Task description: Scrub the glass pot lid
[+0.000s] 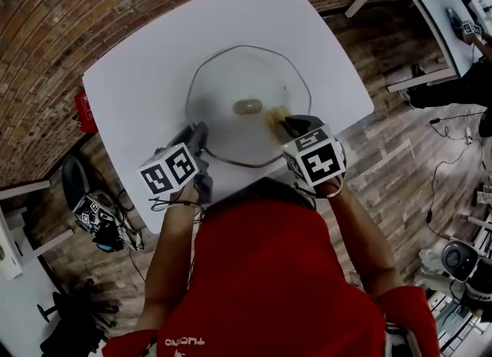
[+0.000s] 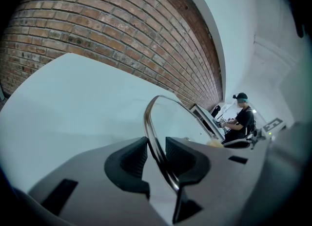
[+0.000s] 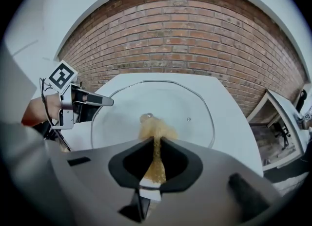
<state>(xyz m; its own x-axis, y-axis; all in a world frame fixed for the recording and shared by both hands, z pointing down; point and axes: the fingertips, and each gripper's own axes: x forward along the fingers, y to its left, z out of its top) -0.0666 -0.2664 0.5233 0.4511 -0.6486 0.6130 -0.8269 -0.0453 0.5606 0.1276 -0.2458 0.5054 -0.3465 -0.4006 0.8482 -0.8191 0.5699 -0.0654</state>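
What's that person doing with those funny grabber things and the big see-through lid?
A person in a red top is scrubbing a glass pot lid that lies on a white table. The left gripper clamps the lid's rim, probably to steady it. The right gripper pinches a yellowish scrubbing pad and holds it against the glass beside the knob in the middle.

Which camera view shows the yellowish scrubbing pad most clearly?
The right gripper view: the scrubbing pad fills the centre, pinched in the jaws of the right gripper, on the glass lid. The head view shows a small tan patch; the left gripper view only a sliver.
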